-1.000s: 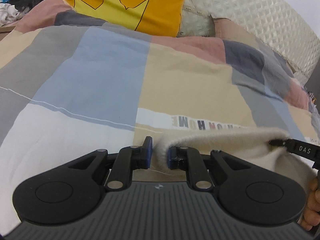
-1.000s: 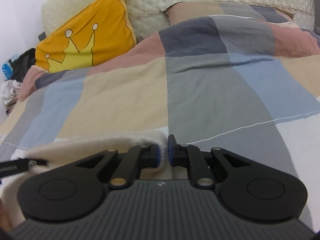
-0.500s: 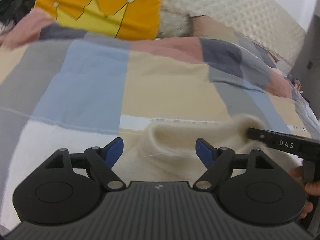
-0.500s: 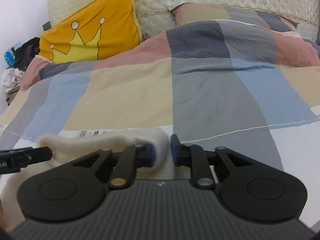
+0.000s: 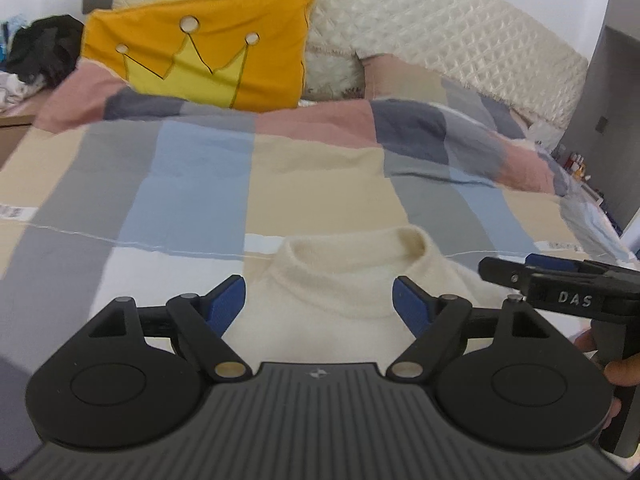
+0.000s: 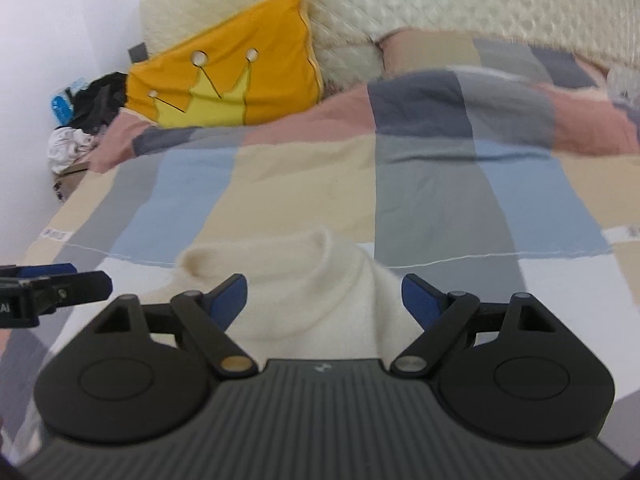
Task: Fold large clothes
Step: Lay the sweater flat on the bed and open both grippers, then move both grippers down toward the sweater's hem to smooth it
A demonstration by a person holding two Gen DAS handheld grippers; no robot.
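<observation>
"DAS" reads on the right gripper (image 5: 516,270) (jaws opening, empty); left gripper (image 5: 320,304) spread wide above the cream sweater (image 5: 344,284) on the patchwork duvet (image 5: 320,168).

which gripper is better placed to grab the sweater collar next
Left, marginally. In its own view the left gripper frames the cream sweater with the collar centred between open fingers. The right gripper, jaws opening, sees the collar off to its left.
</observation>
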